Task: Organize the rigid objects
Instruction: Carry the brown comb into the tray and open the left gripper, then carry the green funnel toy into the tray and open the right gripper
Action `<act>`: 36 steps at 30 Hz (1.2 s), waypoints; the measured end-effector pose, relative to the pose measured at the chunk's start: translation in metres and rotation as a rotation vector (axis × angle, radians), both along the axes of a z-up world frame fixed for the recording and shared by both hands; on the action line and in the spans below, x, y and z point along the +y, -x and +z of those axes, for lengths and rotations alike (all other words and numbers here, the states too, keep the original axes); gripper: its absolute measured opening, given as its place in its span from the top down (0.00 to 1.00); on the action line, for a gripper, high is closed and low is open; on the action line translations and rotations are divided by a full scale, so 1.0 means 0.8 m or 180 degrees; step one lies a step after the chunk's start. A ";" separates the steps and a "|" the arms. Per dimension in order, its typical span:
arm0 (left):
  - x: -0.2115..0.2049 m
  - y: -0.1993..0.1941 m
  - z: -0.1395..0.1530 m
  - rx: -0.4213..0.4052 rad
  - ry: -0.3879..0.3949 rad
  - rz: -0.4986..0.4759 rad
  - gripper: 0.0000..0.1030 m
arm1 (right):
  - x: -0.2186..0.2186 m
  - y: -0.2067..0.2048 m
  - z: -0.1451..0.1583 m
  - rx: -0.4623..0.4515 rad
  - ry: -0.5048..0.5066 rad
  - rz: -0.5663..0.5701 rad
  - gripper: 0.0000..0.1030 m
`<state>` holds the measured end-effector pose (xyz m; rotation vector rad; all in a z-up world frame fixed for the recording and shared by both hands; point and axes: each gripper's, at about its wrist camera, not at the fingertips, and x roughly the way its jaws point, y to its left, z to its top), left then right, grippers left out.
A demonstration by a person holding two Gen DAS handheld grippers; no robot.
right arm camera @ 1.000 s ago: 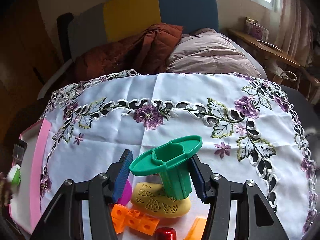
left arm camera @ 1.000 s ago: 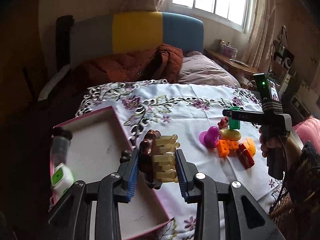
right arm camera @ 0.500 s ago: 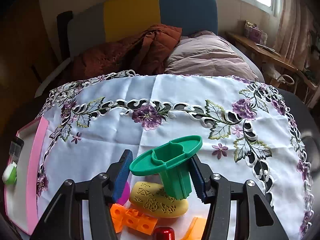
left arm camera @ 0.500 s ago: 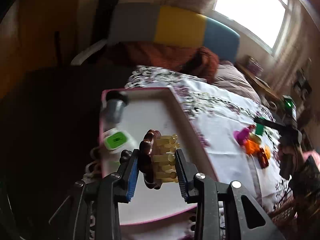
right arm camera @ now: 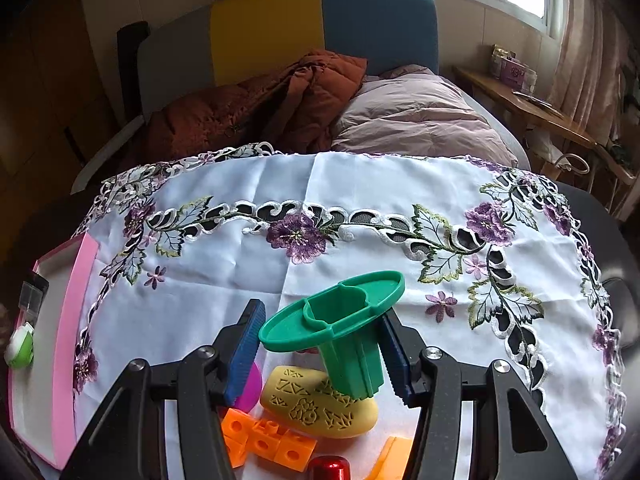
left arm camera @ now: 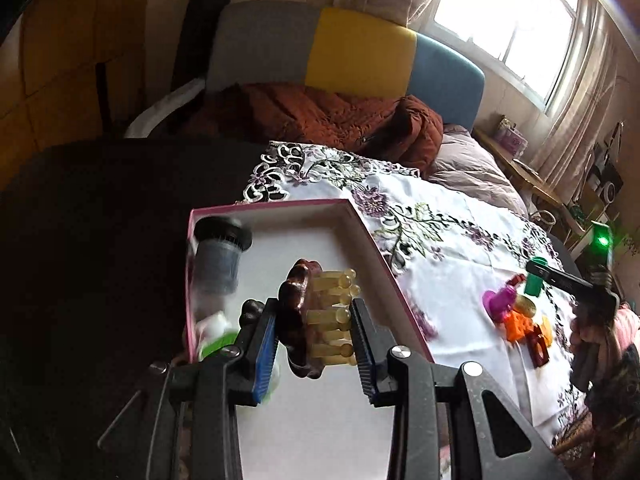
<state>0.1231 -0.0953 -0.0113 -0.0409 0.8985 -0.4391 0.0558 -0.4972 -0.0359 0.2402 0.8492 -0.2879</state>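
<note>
- The left gripper [left arm camera: 314, 334] is clamped on a brown hair claw clip [left arm camera: 298, 312] with pale yellow teeth; both blue pads press its sides, the teeth pointing toward 3 o'clock.
- In the left wrist view the clip hangs over the white floor of a pink-rimmed tray [left arm camera: 280, 206]; whether it touches the floor cannot be told.
- Inside the tray at about 10 o'clock from the clip lies a clear jar with a black lid [left arm camera: 220, 256], blurred, and at 8 o'clock a white-and-green item [left arm camera: 216, 330], also smeared.
- The tray sits at the 9 o'clock edge of a white embroidered tablecloth [right arm camera: 360, 184] with purple flowers.
- The right gripper [right arm camera: 320, 356] holds a green plastic toy piece [right arm camera: 344, 336] with an oval flange on top; its stem sits between the jaws, and the far pad presses it while the near pad looks slightly off it.
- Below that piece, in the right wrist view, lie a yellow patterned oval [right arm camera: 316, 404], orange linked cubes [right arm camera: 264, 440] at 7 o'clock, a magenta disc [right arm camera: 250, 388] just beside the left pad, and a red shiny object [right arm camera: 328, 468] at 6 o'clock.
- From the left wrist view this toy cluster is at 3 o'clock, well apart from the tray.
- A rust-brown jacket [right arm camera: 260, 104] lies at 12 o'clock beyond the cloth.
</note>
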 end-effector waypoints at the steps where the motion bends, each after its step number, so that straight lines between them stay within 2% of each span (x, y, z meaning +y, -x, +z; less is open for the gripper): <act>1: -0.003 -0.010 -0.003 0.0037 -0.0004 0.0002 0.67 | 0.000 0.000 0.000 -0.0002 0.0004 0.0002 0.45; 6: -0.023 -0.050 -0.015 0.0001 -0.0192 -0.0012 0.67 | 0.001 -0.001 0.001 -0.0013 0.0009 0.0022 0.45; 14: -0.046 -0.097 -0.055 0.0134 -0.0522 -0.0016 0.66 | 0.003 -0.004 0.000 0.0000 0.0019 0.0037 0.45; 18: -0.042 -0.101 -0.054 0.0115 -0.0529 0.0036 0.65 | 0.003 -0.006 -0.001 0.0007 0.0029 0.0058 0.45; 26: -0.027 -0.063 -0.022 -0.0014 -0.0449 0.0018 0.62 | 0.003 -0.005 -0.002 0.0017 0.0050 0.0049 0.45; 30: -0.014 -0.024 -0.002 -0.0135 -0.0489 0.0065 0.62 | 0.003 -0.005 -0.002 0.0017 0.0056 0.0057 0.45; 32: -0.005 0.001 0.007 -0.0247 -0.0598 0.0113 0.62 | 0.005 -0.004 -0.001 0.0010 0.0057 0.0075 0.45; 36: 0.013 0.040 0.015 -0.0258 -0.0627 0.0208 0.62 | 0.008 -0.004 -0.002 0.0020 0.0075 0.0120 0.45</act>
